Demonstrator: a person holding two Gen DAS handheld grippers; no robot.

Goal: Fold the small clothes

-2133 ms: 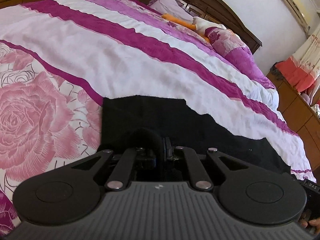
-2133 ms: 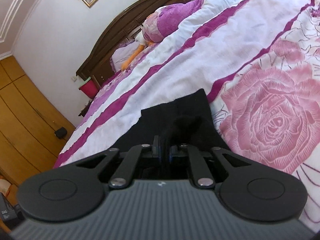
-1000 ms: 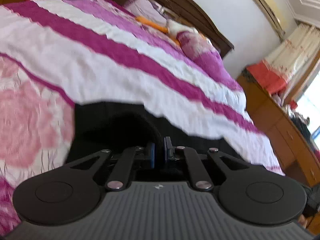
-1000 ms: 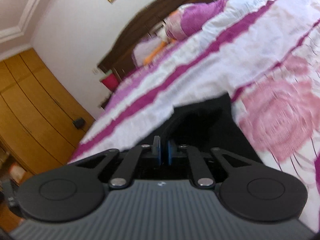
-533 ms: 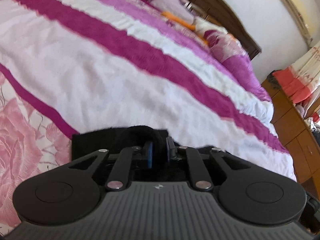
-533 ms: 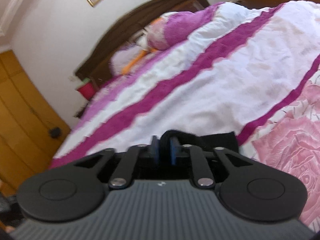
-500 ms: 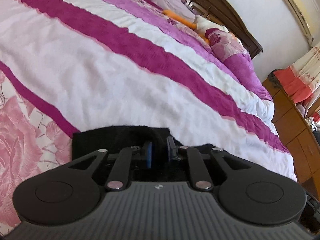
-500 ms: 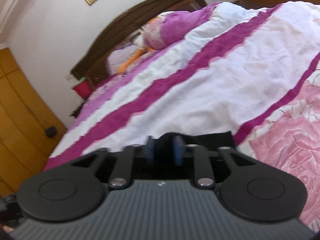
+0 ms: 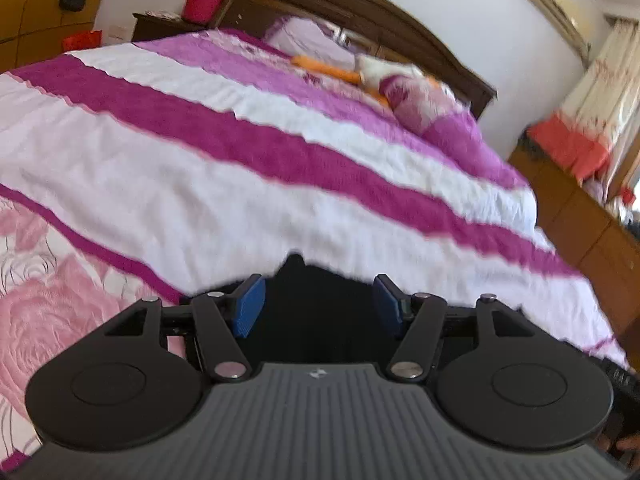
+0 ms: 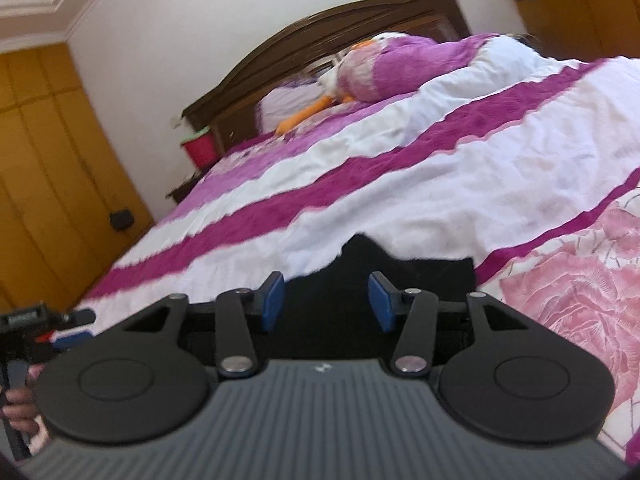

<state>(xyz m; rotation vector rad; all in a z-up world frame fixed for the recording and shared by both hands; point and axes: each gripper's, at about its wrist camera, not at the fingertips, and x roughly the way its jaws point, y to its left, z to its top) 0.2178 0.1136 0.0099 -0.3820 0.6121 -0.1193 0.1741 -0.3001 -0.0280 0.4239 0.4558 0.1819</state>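
While both wrist cameras look forward across a wide bed, a black garment (image 9: 316, 312) lies flat on the bedspread (image 9: 168, 184) close in front of the grippers, on the white band beside a large pink rose print. Seen from the left wrist, the left gripper (image 9: 319, 306) has its jaws spread and opening wider; its blue pads (image 9: 249, 306) stand well clear on either side of the dark cloth, which sits between them without being pressed. Seen from the right wrist, the right gripper (image 10: 326, 302) is likewise parted and opening, blue pads (image 10: 274, 301) apart, with the same black garment (image 10: 400, 280) lying between and beyond them, its far edge peaking to a small point and its right corner ending near a magenta stripe. At the left edge of the right view a hand (image 10: 18, 408) grips the handle of the other gripper. Across the bed, magenta and white stripes run toward a dark wooden headboard (image 10: 320, 44), where a pillow (image 10: 384, 68) and a white plush duck with an orange beak (image 10: 316, 108) rest. Beside the headboard a red bucket (image 9: 202, 2) stands on a nightstand, and yellow wooden wardrobe doors (image 10: 44, 168) fill the left of the right view
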